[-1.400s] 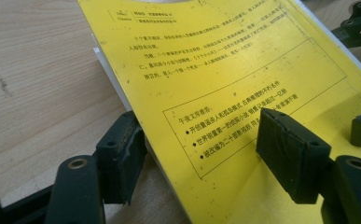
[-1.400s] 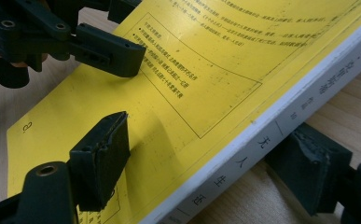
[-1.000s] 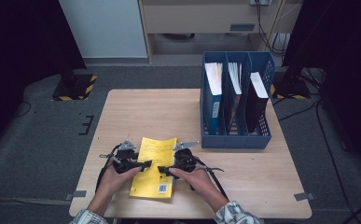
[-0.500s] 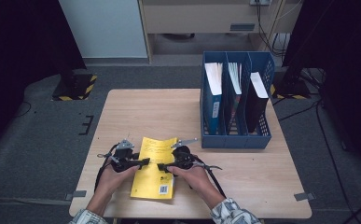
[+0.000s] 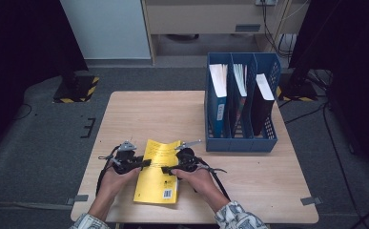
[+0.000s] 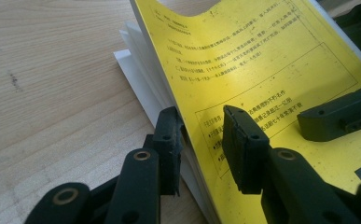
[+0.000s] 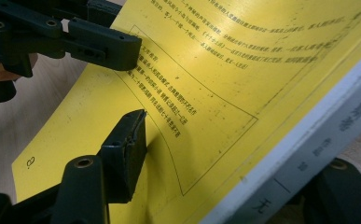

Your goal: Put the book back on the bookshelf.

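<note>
A yellow-covered book (image 5: 156, 169) lies near the table's front edge, between my two grippers. My left gripper (image 5: 145, 163) is at its open edge. In the left gripper view (image 6: 201, 135) one pad lies on the yellow cover (image 6: 262, 56) and the other presses the white page edges, with that edge slightly raised. These jaws have just been closing. My right gripper (image 5: 167, 169) is at the spine side. In the right gripper view (image 7: 234, 154) one pad rests on the cover (image 7: 225, 56) and the other sits under the white spine. Its jaws have also been closing.
A blue file holder (image 5: 241, 140) with three slots stands at the table's right rear, holding upright books and folders. Bare wood (image 5: 139, 114) stretches behind the book. The table's front edge is close under the person's hands, and cables trail from both grippers.
Both pairs of jaws have narrowed onto the book's two long edges. The book has slid slightly toward the person. The hands have hardly shifted.
</note>
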`<state>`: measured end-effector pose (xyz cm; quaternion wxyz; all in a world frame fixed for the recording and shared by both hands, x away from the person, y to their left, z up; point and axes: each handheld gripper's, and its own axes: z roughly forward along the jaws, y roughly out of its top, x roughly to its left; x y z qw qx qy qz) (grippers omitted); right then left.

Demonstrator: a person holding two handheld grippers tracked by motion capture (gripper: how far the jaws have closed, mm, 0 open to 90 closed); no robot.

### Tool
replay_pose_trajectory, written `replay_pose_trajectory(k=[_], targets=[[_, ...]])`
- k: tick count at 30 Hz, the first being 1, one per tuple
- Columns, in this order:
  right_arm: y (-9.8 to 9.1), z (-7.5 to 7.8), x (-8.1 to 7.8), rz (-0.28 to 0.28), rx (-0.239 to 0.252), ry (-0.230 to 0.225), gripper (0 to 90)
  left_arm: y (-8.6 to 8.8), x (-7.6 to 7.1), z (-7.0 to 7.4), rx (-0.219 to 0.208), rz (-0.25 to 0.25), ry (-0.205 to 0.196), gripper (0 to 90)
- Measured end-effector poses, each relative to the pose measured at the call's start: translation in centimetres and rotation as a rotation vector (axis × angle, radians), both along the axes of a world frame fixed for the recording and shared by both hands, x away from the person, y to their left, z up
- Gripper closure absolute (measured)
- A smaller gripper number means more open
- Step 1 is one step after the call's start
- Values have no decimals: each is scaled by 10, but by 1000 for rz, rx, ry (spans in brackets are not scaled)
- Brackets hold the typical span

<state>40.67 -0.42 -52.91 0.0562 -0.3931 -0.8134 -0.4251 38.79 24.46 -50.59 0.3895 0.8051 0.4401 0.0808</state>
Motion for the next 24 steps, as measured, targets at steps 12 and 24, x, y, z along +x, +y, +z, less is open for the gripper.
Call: replay_pose_trajectory(k=[12, 24], targets=[[-2, 15, 0, 11, -1, -24, 484, 3, 0, 14, -19, -1, -4, 731], [-5, 46, 11, 6, -23, -87, 566, 4, 11, 42, -24, -5, -31, 771]])
